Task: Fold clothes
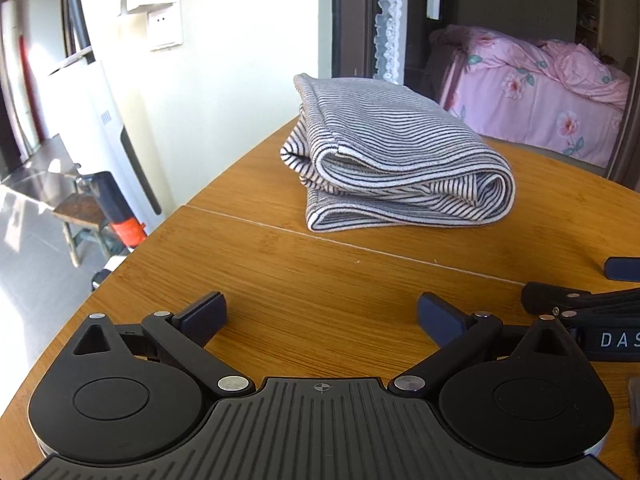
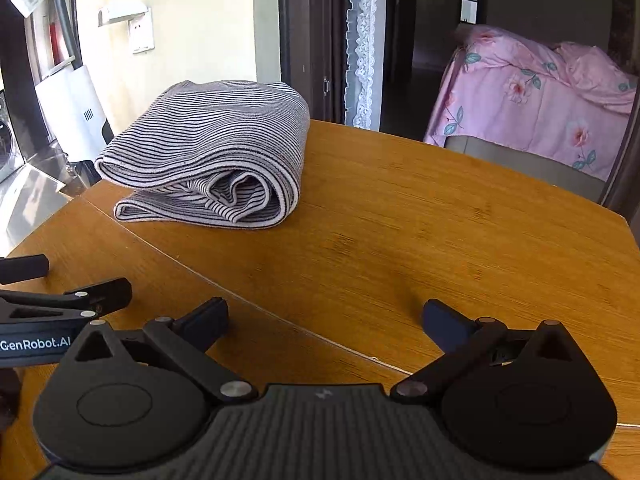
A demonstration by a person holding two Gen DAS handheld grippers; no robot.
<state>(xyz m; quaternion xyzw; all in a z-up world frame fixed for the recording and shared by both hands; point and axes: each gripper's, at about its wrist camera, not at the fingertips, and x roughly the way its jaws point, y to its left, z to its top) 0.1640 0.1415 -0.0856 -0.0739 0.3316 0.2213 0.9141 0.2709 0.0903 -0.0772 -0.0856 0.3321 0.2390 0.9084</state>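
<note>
A black-and-white striped garment (image 1: 396, 156) lies folded in a thick bundle on the wooden table (image 1: 320, 280), near its far edge. In the right wrist view the same garment (image 2: 212, 156) sits at upper left. My left gripper (image 1: 322, 314) hovers over bare wood well short of the bundle, open wide, nothing between its fingers. My right gripper (image 2: 326, 320) is likewise open and empty, back from the cloth. Each gripper shows at the edge of the other's view: the right gripper (image 1: 592, 284) at right, the left gripper (image 2: 68, 280) at left.
A seam (image 1: 360, 246) crosses the tabletop in front of the garment. Beyond the table a doorway opens onto a bed with a pink floral cover (image 1: 536, 88). At left stand a white appliance (image 1: 92, 128) and a small wooden stool (image 1: 80, 216) on the tiled floor.
</note>
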